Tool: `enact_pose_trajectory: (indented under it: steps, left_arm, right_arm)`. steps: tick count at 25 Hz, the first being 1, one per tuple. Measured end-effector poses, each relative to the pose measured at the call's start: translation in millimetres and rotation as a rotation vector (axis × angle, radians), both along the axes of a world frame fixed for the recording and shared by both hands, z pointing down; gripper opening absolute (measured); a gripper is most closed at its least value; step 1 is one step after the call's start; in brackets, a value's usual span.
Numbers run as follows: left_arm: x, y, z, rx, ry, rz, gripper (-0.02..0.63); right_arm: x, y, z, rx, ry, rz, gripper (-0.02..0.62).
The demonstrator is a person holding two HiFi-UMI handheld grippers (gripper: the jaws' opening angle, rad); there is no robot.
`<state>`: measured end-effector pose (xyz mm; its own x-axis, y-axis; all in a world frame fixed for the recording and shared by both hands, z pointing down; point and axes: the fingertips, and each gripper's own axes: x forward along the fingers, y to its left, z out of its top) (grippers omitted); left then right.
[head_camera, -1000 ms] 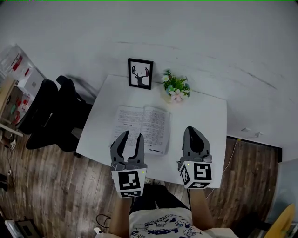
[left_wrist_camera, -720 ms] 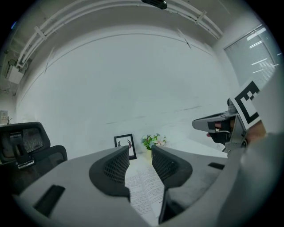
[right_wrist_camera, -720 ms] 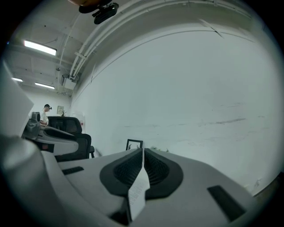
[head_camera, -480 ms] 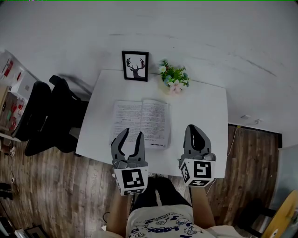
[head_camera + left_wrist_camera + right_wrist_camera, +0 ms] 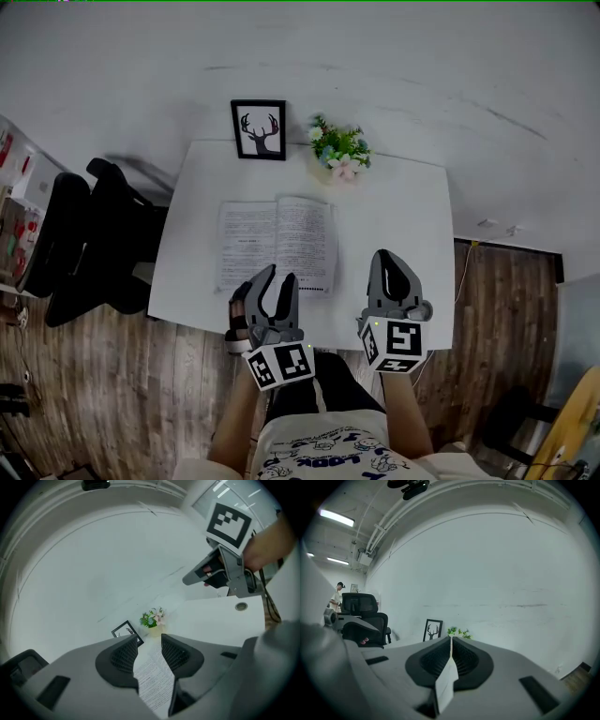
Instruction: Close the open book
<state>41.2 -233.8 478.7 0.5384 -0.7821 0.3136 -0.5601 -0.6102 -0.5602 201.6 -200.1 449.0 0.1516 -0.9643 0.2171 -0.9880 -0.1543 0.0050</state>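
At the far left, a black office chair [image 5: 89,230] stands off the table's nine o'clock edge, out of our way. The open book [image 5: 277,246] lies flat on the white table [image 5: 403,220], left of the table's middle. Its spine runs from twelve to six o'clock and both pages face up, so it is not yet closed.

Our left gripper [image 5: 278,277] sits at the book's six o'clock. In the head view its tips overlap the near edge close to the spine, though we cannot tell if they touch paper. Its jaws have just been opening and now stand moderately apart, gripping nothing. In the left gripper view the printed page only shows through the gap, beyond the pads. We judge that this spread is meant to take a thin page edge or cover, and that the low aim suits sliding in under it.

At the book's twelve o'clock a framed deer picture [image 5: 259,129] leans by the wall, and at one o'clock stands a small potted plant [image 5: 339,150]. Both are apart from the pages, so a swinging cover should miss them.

Our right gripper [image 5: 388,258] hangs at the book's four o'clock over bare table, apart from the book. Its jaws are pressed together and hold nothing. We take the pale sliver along their seam for the tabletop behind. Closed like that, it could press the cover flat.
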Motion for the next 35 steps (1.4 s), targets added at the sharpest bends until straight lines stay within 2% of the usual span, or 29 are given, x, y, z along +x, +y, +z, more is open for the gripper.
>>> enact_pose_trajectory:
  steps: [10,15,25,35]
  left_arm:
    - [6,12,54,-0.026,-0.177,0.093,0.158]
    - [10,22,73,-0.043,-0.239,0.139,0.158]
    - [17,36,109,-0.043,-0.359,0.221,0.183]
    - [27,47,147,-0.013,-0.511,0.325,0.199]
  right_arm:
    - [1,5,10,-0.027,0.003,0.02,0.031]
    - [5,9,11,-0.033,0.006,0.034,0.031]
    - [8,18,16,-0.045,0.004,0.052,0.031]
    - [17,24,16,-0.039,-0.007,0.083,0.031]
